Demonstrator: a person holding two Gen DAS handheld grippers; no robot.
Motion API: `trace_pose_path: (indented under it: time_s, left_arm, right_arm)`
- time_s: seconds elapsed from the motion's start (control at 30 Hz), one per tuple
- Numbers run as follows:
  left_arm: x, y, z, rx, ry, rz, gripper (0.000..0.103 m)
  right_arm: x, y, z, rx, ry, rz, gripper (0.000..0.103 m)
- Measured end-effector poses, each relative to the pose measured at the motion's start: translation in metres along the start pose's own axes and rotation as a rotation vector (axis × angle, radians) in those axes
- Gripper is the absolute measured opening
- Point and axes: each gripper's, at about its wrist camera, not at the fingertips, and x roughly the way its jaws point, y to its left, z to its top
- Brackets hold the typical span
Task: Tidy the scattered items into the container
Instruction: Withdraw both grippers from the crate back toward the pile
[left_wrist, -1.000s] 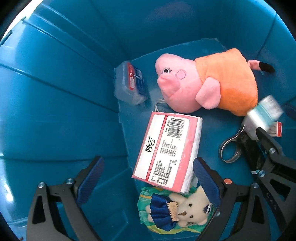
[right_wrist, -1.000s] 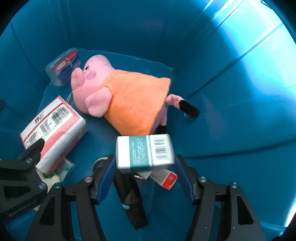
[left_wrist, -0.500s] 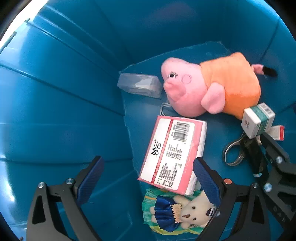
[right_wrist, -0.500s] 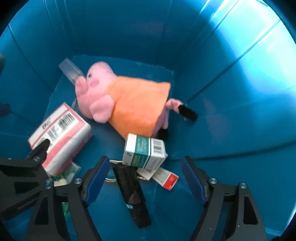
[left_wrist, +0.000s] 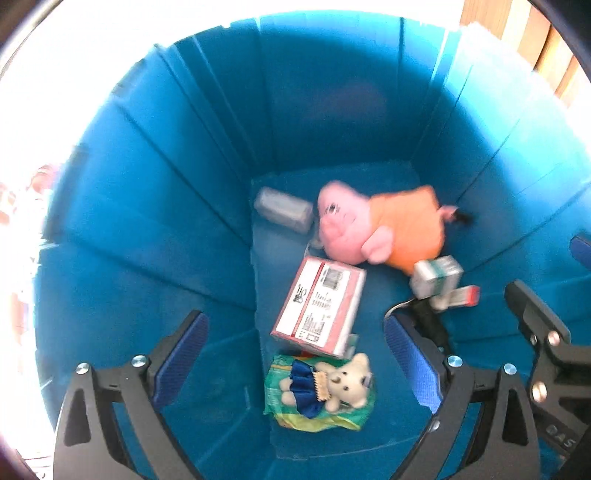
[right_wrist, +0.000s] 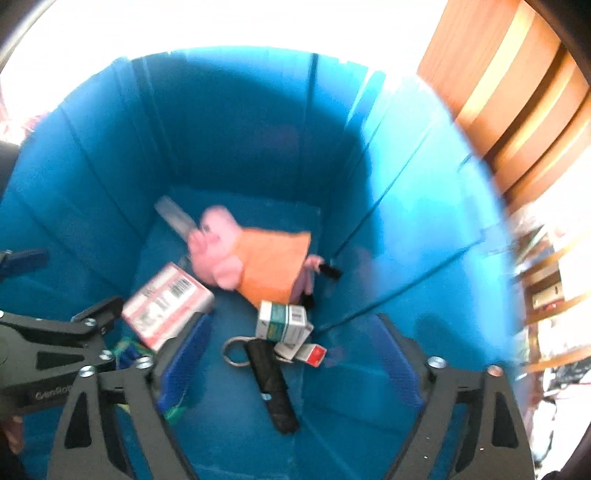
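Beyond the bin (right_wrist: 258, 122), only the right view shows wooden slats (right_wrist: 517, 92); both grippers empty, right gripper (right_wrist: 295, 354) opening.

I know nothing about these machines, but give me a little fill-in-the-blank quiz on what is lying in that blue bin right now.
1. The pink pig plush wears a dress coloured ____.
2. The little bear doll lies on a crinkly green packet and wears a ____ dress.
3. The tissue pack with the barcode lies between the pig plush and the ____.
4. The green-and-white box lies on the bin floor, and nothing is between the right gripper's ____ jaws.

Missing words: orange; blue; bear doll; opening
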Motion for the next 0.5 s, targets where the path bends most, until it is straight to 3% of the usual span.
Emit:
trace_pose_path:
  time_s: [0.23, 0.5]
  left_arm:
    - [-0.106, 0.034, -0.043, -0.022, -0.232, -0.117, 0.098]
    - [-0.191, 0.085, -0.108, -0.096, -0.460, -0.090, 0.102]
  right_arm:
    - [-0.135, 0.013, -0.017, -0.054, -0.265, -0.028, 0.103]
    - [-0.232, 0.053, -0.051, -0.083, -0.482, 0.054, 0.103]
